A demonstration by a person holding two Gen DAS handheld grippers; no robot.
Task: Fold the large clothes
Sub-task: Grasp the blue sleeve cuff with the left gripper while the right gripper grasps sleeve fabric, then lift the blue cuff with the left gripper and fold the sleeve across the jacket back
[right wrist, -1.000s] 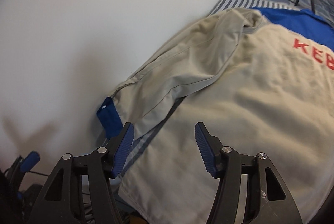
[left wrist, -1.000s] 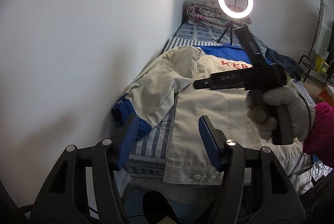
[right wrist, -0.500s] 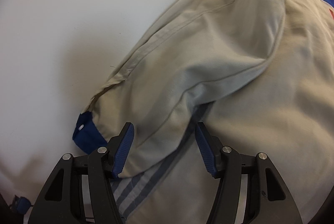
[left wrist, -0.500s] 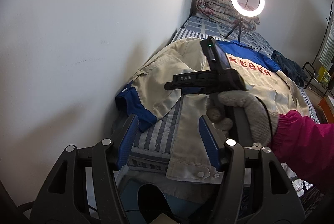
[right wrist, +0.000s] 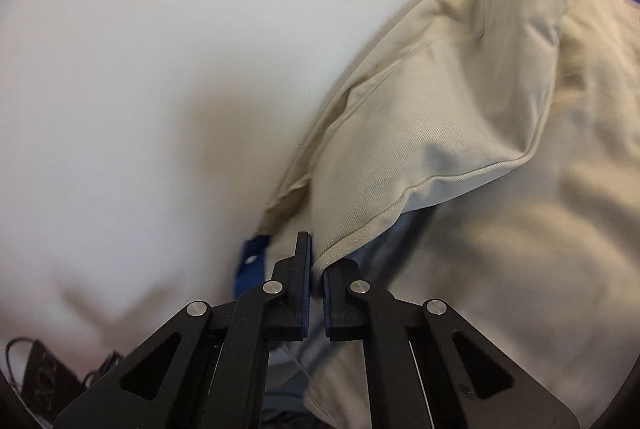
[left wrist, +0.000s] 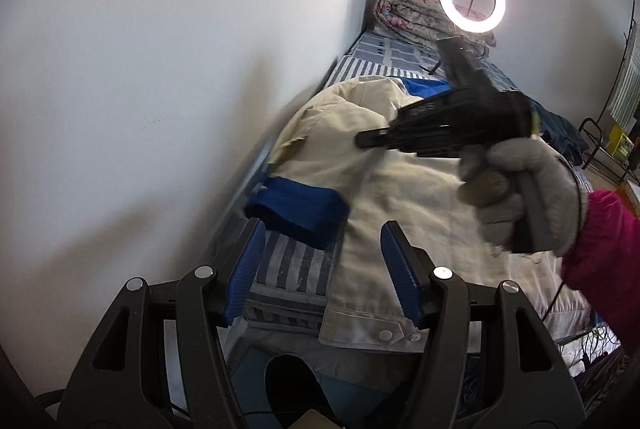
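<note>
Bed [left wrist: 288, 261]: jacket [left wrist: 420, 205] lengthwise, hem near; right gripper [right wrist: 316, 269] pinches sleeve [right wrist: 420, 133].

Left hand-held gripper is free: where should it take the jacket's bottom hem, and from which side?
Grip the jacket hem at its near corner by the snap buttons, coming from the bed's foot. That edge lies flat and hangs over the mattress, so the open left hand-held gripper could probably straddle it.

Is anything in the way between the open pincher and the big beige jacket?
Nothing visible blocks it. The left gripper hangs open above the jacket hem, with only air and striped bedding below. The right gripper, whose jaws have just been closing, already pinches the sleeve edge off to the side.
</note>
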